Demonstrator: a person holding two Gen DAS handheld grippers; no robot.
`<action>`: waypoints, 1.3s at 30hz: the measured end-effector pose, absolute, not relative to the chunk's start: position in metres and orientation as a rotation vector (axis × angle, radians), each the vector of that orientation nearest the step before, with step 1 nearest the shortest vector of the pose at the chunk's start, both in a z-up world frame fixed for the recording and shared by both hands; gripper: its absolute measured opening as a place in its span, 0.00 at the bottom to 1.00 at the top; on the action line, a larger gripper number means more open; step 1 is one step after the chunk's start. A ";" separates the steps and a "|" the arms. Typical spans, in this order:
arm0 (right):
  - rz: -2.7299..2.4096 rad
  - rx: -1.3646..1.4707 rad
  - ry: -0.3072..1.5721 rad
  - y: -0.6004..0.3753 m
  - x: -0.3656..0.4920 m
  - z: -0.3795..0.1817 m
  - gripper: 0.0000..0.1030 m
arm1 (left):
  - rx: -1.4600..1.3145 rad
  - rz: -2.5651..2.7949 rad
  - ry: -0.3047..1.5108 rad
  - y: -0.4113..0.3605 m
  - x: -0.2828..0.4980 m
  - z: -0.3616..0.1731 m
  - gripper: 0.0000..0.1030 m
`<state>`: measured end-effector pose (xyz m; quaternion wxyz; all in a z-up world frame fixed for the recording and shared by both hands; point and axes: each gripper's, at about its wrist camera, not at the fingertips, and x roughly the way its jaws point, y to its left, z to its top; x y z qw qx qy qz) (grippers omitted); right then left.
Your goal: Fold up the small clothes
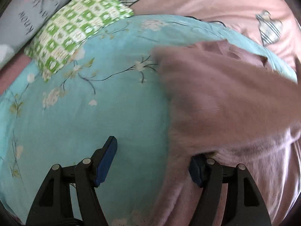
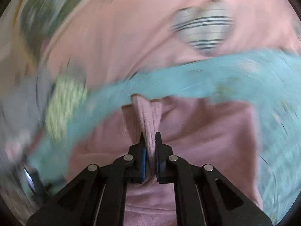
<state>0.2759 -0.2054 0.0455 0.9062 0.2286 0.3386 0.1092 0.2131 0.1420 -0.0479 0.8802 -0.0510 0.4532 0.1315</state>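
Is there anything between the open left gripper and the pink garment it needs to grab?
Nothing visible. The left gripper is open over the bare turquoise floral sheet, and the pink garment already lies against its right finger. The right gripper is shut on a bunched fold of it.

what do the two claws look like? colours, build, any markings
Both match. The left claw and the right claw have matte black angular linkage arms with triangular cutouts, joined by round silver pivot pins. The fingers carry flat blue pads on their inner faces. No cables, labels or sleeves are visible in either wrist view.
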 end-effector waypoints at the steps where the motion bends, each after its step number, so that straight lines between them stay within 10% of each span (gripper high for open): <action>1: 0.215 0.513 0.717 -0.221 0.271 0.034 0.12 | -0.106 0.287 0.947 0.142 0.213 -0.050 0.68; 12: 0.148 0.671 0.877 -0.270 0.237 -0.029 0.26 | -0.164 0.306 0.926 0.152 0.206 -0.052 0.69; 16: 0.120 0.611 0.873 -0.262 0.246 -0.025 0.07 | -0.167 0.310 0.928 0.152 0.207 -0.054 0.69; 39: 0.023 0.455 0.899 -0.262 0.230 -0.019 0.19 | -0.248 0.308 0.914 0.163 0.194 -0.055 0.72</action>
